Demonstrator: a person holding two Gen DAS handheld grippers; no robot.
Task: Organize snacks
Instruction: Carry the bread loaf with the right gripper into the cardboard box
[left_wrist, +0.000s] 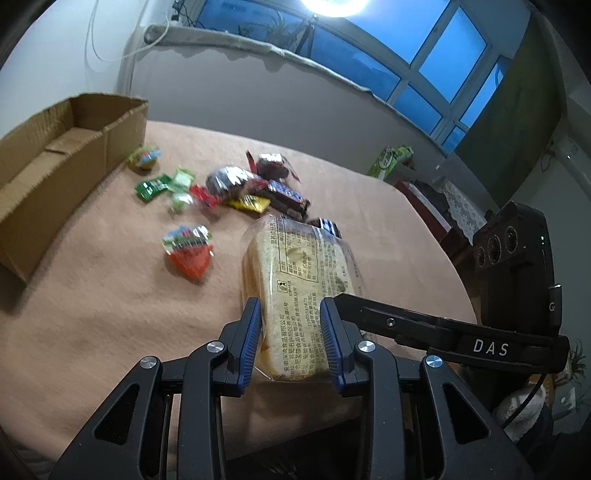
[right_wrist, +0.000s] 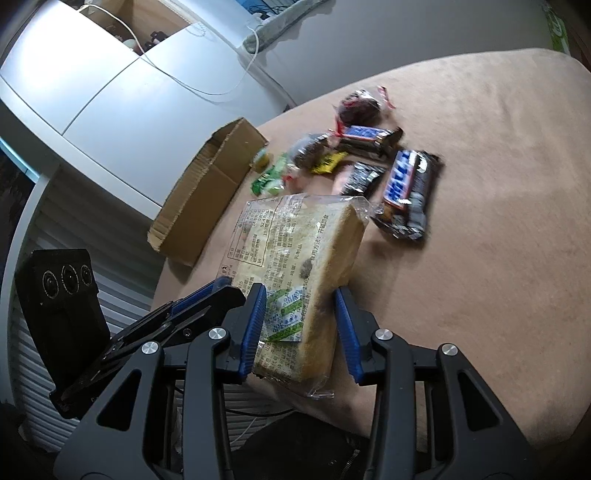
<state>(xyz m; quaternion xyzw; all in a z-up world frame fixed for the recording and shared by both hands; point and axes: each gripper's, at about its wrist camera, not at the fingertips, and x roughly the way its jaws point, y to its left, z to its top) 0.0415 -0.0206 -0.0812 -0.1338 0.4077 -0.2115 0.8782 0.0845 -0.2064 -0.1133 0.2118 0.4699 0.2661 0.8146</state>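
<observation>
A clear-wrapped pack of sliced bread (left_wrist: 295, 280) lies near the table's front edge; it also shows in the right wrist view (right_wrist: 299, 266). My left gripper (left_wrist: 291, 310) has both blue pads against the pack's sides and is shut on it. My right gripper (right_wrist: 301, 299) straddles the same pack: its left pad touches the wrap, its right pad stands a little off. An open cardboard box (left_wrist: 55, 162) stands at the left, also in the right wrist view (right_wrist: 210, 184). Loose snacks lie beyond: a strawberry-shaped packet (left_wrist: 190, 251), chocolate bars (right_wrist: 406, 192), green candies (left_wrist: 153, 184).
The table (left_wrist: 92, 295) has a pink cloth. The right gripper's body (left_wrist: 517, 280) shows at right in the left wrist view; the left gripper's body (right_wrist: 62, 306) shows at left in the right wrist view. A white cabinet (right_wrist: 110, 96) stands behind the box.
</observation>
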